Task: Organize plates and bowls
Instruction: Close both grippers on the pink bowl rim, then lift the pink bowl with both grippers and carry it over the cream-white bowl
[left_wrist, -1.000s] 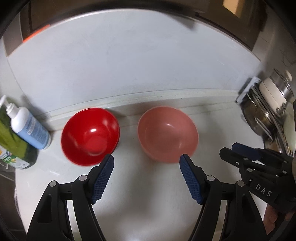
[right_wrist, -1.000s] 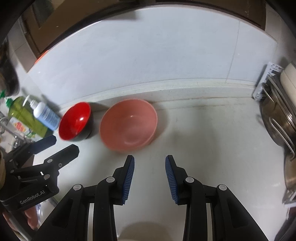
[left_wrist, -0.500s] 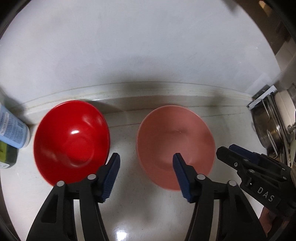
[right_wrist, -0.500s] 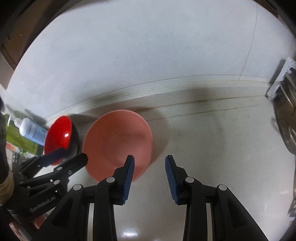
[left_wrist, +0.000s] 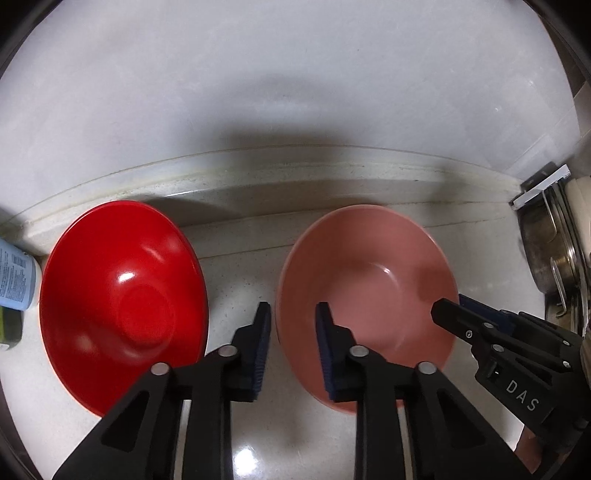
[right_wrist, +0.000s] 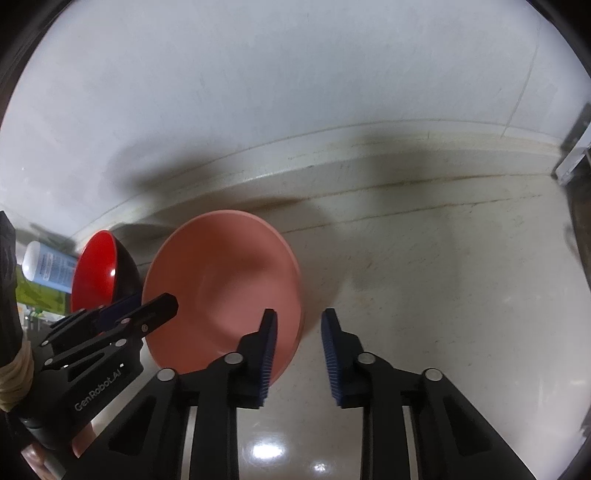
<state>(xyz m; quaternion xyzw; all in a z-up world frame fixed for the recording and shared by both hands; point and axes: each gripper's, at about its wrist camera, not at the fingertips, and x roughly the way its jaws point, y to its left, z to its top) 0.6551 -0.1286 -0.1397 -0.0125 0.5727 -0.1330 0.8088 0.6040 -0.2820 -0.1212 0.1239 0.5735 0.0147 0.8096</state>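
A pink bowl (left_wrist: 369, 288) and a red bowl (left_wrist: 122, 295) stand side by side on a pale counter against the wall. My left gripper (left_wrist: 292, 325) straddles the pink bowl's left rim, one finger inside, one outside, jaws narrowed with a gap still showing. My right gripper (right_wrist: 298, 332) straddles the pink bowl's (right_wrist: 221, 291) right rim, jaws apart, not touching. The red bowl (right_wrist: 96, 273) is behind the left gripper (right_wrist: 147, 306) in the right wrist view. The right gripper (left_wrist: 454, 306) also shows in the left wrist view.
A white and blue bottle (left_wrist: 14, 280) stands left of the red bowl, with a green bottle beside it (right_wrist: 33, 295). Steel pots in a rack (left_wrist: 554, 258) stand at the right. The wall (left_wrist: 295, 92) is close behind the bowls.
Both grippers moved forward and down to the pink bowl. The left jaws narrowed around its left rim. The right gripper came over its right rim.
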